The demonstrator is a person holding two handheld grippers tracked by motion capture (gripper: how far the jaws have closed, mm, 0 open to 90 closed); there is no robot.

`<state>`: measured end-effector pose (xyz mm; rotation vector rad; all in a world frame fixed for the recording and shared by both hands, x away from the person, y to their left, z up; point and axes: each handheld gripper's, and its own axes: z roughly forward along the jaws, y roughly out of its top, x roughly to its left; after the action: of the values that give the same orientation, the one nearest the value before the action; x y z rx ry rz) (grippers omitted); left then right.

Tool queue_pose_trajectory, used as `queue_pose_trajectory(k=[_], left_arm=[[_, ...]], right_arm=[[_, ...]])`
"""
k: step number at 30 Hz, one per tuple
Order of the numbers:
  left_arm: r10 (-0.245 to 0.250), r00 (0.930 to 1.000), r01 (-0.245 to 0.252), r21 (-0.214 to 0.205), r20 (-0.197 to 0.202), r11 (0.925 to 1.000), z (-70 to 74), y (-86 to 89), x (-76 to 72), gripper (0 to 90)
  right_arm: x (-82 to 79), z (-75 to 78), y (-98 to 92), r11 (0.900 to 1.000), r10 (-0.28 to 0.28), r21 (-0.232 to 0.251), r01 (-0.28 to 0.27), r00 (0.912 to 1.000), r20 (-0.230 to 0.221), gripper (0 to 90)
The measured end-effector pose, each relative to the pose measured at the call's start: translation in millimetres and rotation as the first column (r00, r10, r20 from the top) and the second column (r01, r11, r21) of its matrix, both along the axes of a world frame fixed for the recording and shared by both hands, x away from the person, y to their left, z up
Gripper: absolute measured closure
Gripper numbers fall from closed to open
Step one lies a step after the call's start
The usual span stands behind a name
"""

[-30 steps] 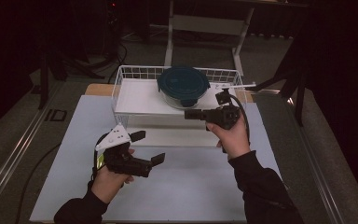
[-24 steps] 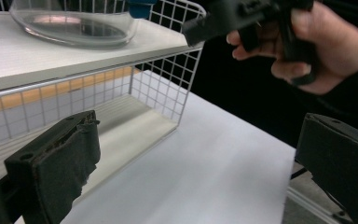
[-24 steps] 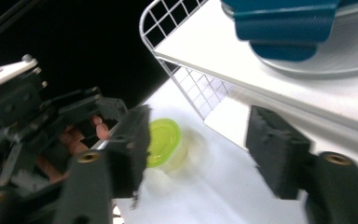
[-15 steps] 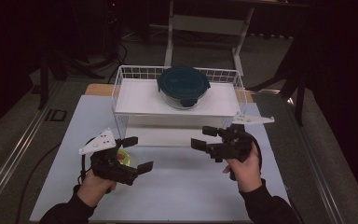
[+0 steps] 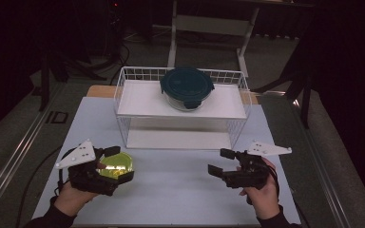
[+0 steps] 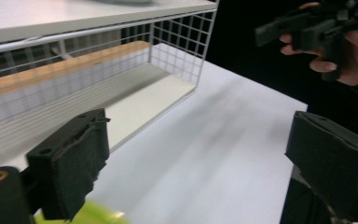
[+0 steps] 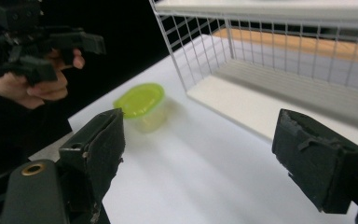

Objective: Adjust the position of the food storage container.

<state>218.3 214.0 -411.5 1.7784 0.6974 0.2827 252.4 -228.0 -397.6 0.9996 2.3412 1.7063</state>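
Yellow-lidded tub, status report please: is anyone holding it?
Left hand-held gripper open above the yellow-lidded tub, no grip. Right hand-held gripper open, apart. Nothing between them on the table.

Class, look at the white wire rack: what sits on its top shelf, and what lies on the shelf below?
On the rack's top shelf sits a round container with a dark lid; its contents are hidden. The lower shelf looks bare, though its back is partly covered.
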Motion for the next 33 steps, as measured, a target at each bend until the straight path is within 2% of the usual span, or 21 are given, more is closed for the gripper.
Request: queue_pose_trajectory(k=[7,11,13,18,19,22,24,25,26,27,29,30,31,33], left_arm=[[0.056,0.9982,-0.056,0.009,-0.021,0.9984,-12.6,33.8,-3.6,15.2],[0.098,0.9939,-0.097,0.020,-0.050,0.9951,-22.9,52.8,-4.0,22.5],[0.139,0.9878,-0.137,0.030,-0.070,0.9901,-30.8,63.5,-2.5,30.1],[0.229,0.9690,-0.221,0.095,-0.092,0.9707,-49.4,81.9,0.9,47.8],[0.232,0.9675,-0.222,0.103,-0.100,0.9696,-52.4,84.2,1.8,51.4],[0.256,0.9589,-0.234,0.169,-0.122,0.9574,-65.1,90.1,5.3,61.4],[0.268,0.9535,-0.233,0.223,-0.139,0.9465,-74.8,92.3,8.0,65.9],[0.274,0.9492,-0.229,0.254,-0.156,0.9396,-81.1,93.1,10.0,68.7],[0.292,0.9441,-0.240,0.285,-0.153,0.9279,-85.8,93.5,11.3,70.6],[0.302,0.9381,-0.244,0.298,-0.169,0.9231,-90.4,94.1,13.1,72.6],[0.306,0.9333,-0.242,0.300,-0.188,0.9227,-98.6,95.4,16.6,77.3],[0.301,0.9320,-0.234,0.297,-0.202,0.9256,-101.6,94.9,18.1,79.8],[0.291,0.9336,-0.224,0.292,-0.209,0.9296,-103.9,93.5,19.3,82.0],[0.280,0.9364,-0.209,0.304,-0.212,0.9295,-106.4,89.8,21.7,86.6]], right_arm=[[-11.8,-14.1,-8.7,0.9998,-0.020,-0.006,0.020,0.9998,0.001,16.8],[-17.4,-18.3,-11.8,0.9995,-0.027,-0.014,0.027,0.9996,0.010,16.8],[-18.2,-20.6,-12.7,0.9995,-0.029,-0.015,0.029,0.9996,0.004,16.8],[-19.3,-23.1,-14.1,0.9995,-0.028,-0.016,0.029,0.9996,0.003,16.9],[-19.6,-23.5,-14.1,0.9995,-0.027,-0.016,0.027,0.9996,0.004,16.9],[-19.8,-25.0,-14.3,0.9996,-0.026,-0.014,0.026,0.9997,0.004,17.0],[-19.3,-26.2,-14.7,0.9996,-0.026,-0.012,0.026,0.9997,0.000,17.0],[-19.2,-26.7,-14.9,0.9996,-0.026,-0.010,0.026,0.9996,-0.002,17.1],[-19.1,-27.1,-15.2,0.9996,-0.028,-0.009,0.028,0.9996,-0.004,17.2],[-19.0,-27.4,-15.5,0.9996,-0.028,-0.009,0.027,0.9996,-0.006,17.2],[-18.8,-27.8,-15.7,0.9996,-0.028,-0.005,0.028,0.9996,-0.007,17.2],[-18.6,-28.2,-15.9,0.9996,-0.028,-0.002,0.028,0.9996,-0.006,17.2],[-18.5,-28.5,-15.9,0.9997,-0.026,-0.001,0.026,0.9996,-0.009,17.2],[-18.4,-28.7,-15.9,0.9997,-0.026,-0.001,0.026,0.9996,-0.010,17.3]])
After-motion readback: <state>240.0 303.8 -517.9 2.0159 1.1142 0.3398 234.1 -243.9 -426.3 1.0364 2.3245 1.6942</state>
